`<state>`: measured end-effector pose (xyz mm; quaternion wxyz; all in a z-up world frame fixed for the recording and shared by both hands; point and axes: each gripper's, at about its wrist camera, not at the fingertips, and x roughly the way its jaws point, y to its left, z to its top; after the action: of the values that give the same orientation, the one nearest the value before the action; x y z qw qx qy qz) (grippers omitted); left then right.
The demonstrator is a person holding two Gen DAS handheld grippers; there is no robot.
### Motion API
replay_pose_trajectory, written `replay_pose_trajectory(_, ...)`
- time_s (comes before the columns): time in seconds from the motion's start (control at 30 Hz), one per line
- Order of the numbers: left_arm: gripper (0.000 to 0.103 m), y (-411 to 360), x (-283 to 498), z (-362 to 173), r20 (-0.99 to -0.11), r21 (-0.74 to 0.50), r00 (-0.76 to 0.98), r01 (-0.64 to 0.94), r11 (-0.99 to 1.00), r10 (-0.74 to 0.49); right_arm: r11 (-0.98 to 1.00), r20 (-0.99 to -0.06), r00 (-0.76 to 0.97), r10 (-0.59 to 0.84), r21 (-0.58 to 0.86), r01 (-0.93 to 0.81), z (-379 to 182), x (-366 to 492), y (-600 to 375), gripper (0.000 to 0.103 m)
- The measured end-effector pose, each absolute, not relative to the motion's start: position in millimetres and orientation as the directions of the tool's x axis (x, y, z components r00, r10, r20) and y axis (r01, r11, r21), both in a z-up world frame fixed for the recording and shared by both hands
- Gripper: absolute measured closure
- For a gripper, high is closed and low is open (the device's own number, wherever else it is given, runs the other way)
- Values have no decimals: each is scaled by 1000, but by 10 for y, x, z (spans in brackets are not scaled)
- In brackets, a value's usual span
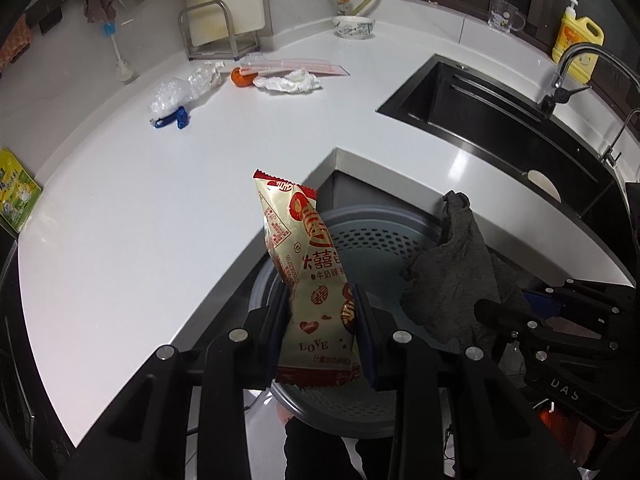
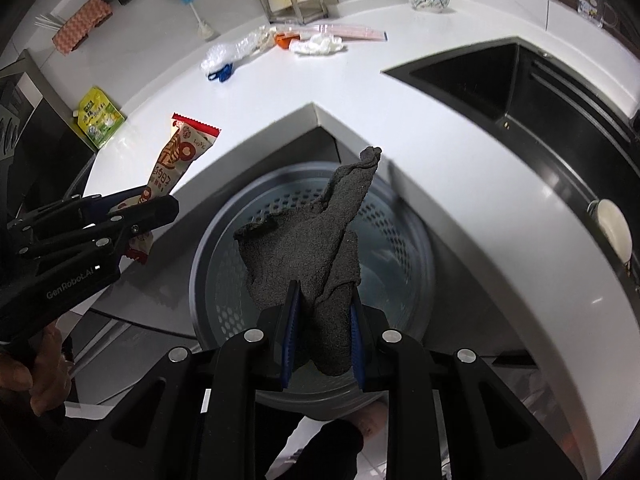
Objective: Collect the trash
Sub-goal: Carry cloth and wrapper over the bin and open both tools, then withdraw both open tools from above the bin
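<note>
My left gripper [image 1: 322,312] is shut on a cream and red snack wrapper [image 1: 298,256], held upright above the grey perforated bin [image 1: 384,240] below the counter corner. My right gripper [image 2: 322,312] is shut on a dark grey rag [image 2: 316,240], held over the same bin [image 2: 400,216]. The rag also shows in the left wrist view [image 1: 452,276], and the wrapper in the right wrist view [image 2: 176,160]. More trash lies at the back of the white counter: crumpled clear plastic [image 1: 180,90], a white tissue [image 1: 292,82], an orange piece [image 1: 240,77] and a blue clip [image 1: 174,118].
A black sink [image 1: 500,120] with a tap [image 1: 568,68] is sunk into the counter on the right. A green pouch [image 1: 16,196] lies at the left edge. A bowl [image 1: 354,26], a metal rack [image 1: 218,32], a glass mug [image 1: 504,14] and a yellow soap bottle [image 1: 576,40] stand at the back.
</note>
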<state>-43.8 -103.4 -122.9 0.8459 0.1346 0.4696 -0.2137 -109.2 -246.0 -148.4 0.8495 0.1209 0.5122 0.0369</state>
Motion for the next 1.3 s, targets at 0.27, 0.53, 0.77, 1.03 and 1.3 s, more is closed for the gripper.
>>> replay_pose_trajectory(0.27,71,-1046,-433,-1411,-877,26,428,499,866,-220,963,-877,436,203,259,71,-1688,-1061,-2400,81)
replay_pose_trajectory(0.53,71,-1041,-389,-1574,-895,10,392,493,870,-211,964,-893,405,198,253,86,-1873,-1026,-2385,81)
replay_pose_trajectory(0.77,58,-1036,-338,-1654,-906,-27,358,482,876,-225,956,-896,387,216,275,104,-1940,-955,-2397,79)
replay_pose_trajectory(1.03,42,-967,-309,-1592,-897,-14,388,453,892,-211,958,-893,407,194,262,119,-1899,-931,-2442,65)
replay_pose_trajectory(1.3,42,-927,-307,-1574,-898,-22,386,446,895,-214,959,-897,399,192,259,120,-1908,-935,-2444,65)
